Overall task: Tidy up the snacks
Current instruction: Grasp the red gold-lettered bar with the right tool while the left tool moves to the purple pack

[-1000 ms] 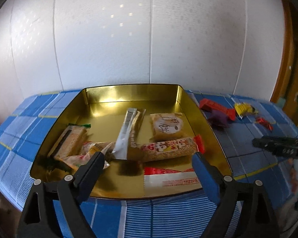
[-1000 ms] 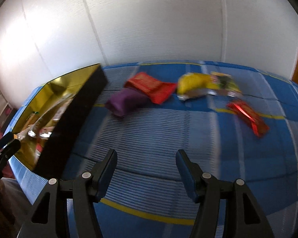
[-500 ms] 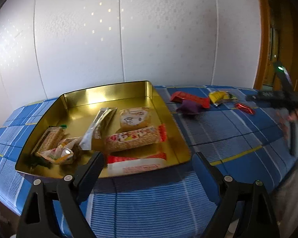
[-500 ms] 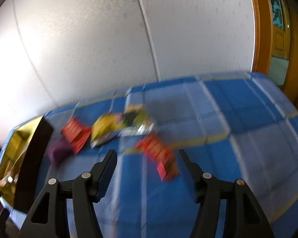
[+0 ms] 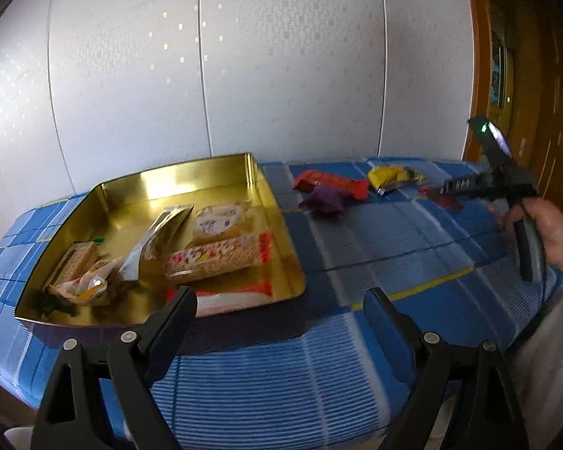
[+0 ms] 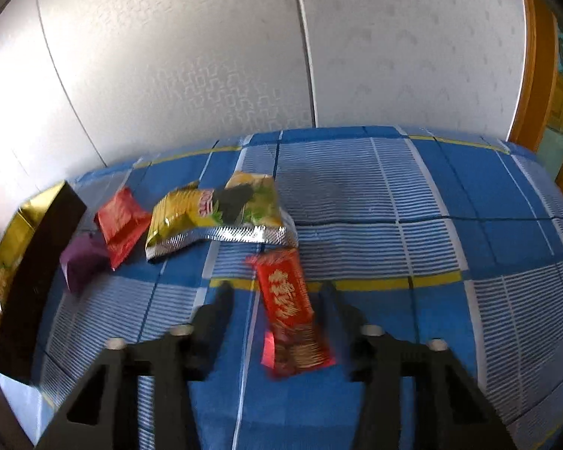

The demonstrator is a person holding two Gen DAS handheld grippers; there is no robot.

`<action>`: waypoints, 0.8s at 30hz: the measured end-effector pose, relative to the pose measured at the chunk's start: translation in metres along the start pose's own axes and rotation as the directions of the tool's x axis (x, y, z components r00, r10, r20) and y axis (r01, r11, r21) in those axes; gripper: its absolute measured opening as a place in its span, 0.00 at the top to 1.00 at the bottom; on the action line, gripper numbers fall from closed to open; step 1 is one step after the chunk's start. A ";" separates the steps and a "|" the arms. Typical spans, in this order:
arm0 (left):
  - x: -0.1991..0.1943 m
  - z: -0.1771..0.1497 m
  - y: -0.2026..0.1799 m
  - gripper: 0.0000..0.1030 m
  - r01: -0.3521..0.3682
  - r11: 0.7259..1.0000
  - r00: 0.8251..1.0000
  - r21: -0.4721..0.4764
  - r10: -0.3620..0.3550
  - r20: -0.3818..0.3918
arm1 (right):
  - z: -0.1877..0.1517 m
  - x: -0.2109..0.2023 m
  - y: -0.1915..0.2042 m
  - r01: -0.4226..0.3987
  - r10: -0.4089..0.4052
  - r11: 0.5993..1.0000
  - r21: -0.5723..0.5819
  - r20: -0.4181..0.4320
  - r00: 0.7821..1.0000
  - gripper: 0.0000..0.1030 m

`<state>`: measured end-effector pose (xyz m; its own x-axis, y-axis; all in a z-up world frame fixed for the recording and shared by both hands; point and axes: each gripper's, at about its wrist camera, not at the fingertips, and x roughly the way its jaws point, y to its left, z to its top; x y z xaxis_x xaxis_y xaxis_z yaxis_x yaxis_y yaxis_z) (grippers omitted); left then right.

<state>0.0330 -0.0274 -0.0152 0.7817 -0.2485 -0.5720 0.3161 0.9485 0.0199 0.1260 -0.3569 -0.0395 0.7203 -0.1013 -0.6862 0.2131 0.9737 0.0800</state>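
Right gripper (image 6: pixel 277 296) gapes wide astride the red bar (image 6: pixel 291 313), gripping nothing. Light, crinkly, slippery wrapper, probably brittle inside: pinch mid-length across its width. Left gripper (image 5: pixel 281 309) wide open, empty.

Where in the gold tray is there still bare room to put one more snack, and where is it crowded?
In the gold tray, the back strip along the far wall is bare, as is the far left corner. The front and middle are crowded: the long cracker pack, the silver stick and the wrapped snacks at the left lie close together.
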 end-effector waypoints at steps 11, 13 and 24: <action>0.019 0.053 -0.031 0.12 0.079 0.997 0.997 -0.024 -0.079 -0.019 | -0.005 -0.005 0.000 0.001 0.000 0.998 0.056 -0.015 1.000 0.74; 0.025 0.064 -0.035 0.12 0.092 0.995 0.995 -0.025 -0.092 -0.023 | -0.005 -0.006 0.001 -0.009 0.010 0.999 0.053 -0.023 1.000 0.75; 0.108 0.108 -0.061 0.11 0.000 0.997 0.983 0.076 0.014 -0.183 | -0.009 -0.021 0.001 -0.066 0.068 0.993 0.096 -0.014 0.998 0.75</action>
<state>0.1567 -0.1334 0.0105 0.6744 -0.1947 -0.7122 0.3558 0.9309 0.0824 0.1050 -0.3521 -0.0317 0.7238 -0.0323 -0.6892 0.2275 0.9542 0.1941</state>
